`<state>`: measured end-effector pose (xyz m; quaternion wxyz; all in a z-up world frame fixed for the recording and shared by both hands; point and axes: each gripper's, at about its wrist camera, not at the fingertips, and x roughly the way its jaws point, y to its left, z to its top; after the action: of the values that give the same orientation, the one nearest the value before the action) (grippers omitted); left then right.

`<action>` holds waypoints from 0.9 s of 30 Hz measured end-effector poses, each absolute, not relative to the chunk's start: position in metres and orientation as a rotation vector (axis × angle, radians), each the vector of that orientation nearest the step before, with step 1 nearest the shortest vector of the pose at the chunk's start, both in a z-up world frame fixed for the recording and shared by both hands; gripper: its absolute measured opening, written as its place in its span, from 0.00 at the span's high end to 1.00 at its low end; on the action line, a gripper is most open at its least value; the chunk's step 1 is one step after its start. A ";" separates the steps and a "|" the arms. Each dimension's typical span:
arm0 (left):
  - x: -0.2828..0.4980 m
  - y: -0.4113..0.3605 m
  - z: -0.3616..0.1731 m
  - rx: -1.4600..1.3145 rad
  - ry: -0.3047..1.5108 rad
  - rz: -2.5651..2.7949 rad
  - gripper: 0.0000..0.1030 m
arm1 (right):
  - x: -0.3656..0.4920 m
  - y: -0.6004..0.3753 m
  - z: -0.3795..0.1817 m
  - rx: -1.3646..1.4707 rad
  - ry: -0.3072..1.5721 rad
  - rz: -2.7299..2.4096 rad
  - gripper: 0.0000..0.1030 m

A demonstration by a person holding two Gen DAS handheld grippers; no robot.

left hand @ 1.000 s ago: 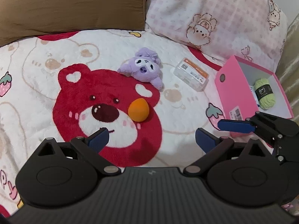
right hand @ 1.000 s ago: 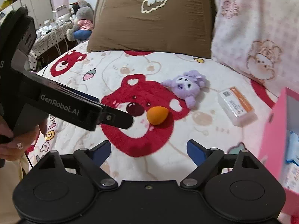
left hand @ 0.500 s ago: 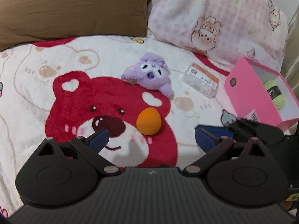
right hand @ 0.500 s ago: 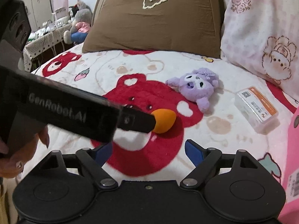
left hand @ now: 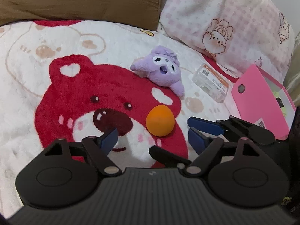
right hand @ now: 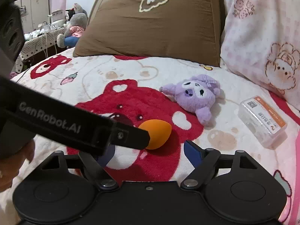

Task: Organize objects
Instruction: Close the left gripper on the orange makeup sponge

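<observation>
An orange egg-shaped sponge (left hand: pixel 160 121) (right hand: pixel 157 134) lies on the red bear print of the blanket. My left gripper (left hand: pixel 152 138) hangs low just short of it, jaws closing, and the sponge sits at the mouth of the gap with neither pad pressing on it. In the right wrist view one left finger (right hand: pixel 131 136) reaches the sponge's left side. My right gripper (right hand: pixel 150 152) is close behind, jaws closing on nothing; its left fingertip is hidden by the left gripper. A purple plush (left hand: pixel 161 71) (right hand: pixel 195 95) and a clear plastic case (left hand: pixel 211 82) (right hand: pixel 262 120) lie farther back.
An open pink box (left hand: pixel 253 93) stands at the right with a green yarn ball (left hand: pixel 281 103) inside. A brown pillow (right hand: pixel 150 24) and a pink patterned pillow (left hand: pixel 225 18) line the back of the bed. A hand (right hand: pixel 24 151) holds the left gripper.
Both grippers have sunk and come closer to the orange sponge. The left jaws have narrowed. In the right wrist view the left finger now reaches the sponge.
</observation>
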<state>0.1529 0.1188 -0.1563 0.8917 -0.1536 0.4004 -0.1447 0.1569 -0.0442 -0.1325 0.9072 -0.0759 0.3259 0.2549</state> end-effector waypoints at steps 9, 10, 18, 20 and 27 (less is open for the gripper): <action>0.162 0.123 -0.171 -0.412 0.818 -0.308 0.42 | 0.174 -0.040 -0.145 -0.112 0.723 0.501 0.32; 0.163 0.122 -0.170 -0.412 0.810 -0.309 0.44 | 0.175 -0.039 -0.145 -0.112 0.726 0.504 0.33; 0.168 0.119 -0.172 -0.432 0.801 -0.311 0.50 | 0.185 -0.031 -0.148 -0.136 0.738 0.519 0.48; 0.170 0.117 -0.171 -0.432 0.803 -0.309 0.53 | 0.186 -0.030 -0.148 -0.139 0.733 0.508 0.51; 0.170 0.111 -0.169 -0.376 0.795 -0.296 0.63 | 0.185 -0.030 -0.150 -0.138 0.719 0.496 0.55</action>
<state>0.1699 0.1109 -0.1694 0.8943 -0.1814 0.3834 -0.1427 0.1855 -0.0295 -0.1498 0.9039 -0.0669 0.3477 0.2399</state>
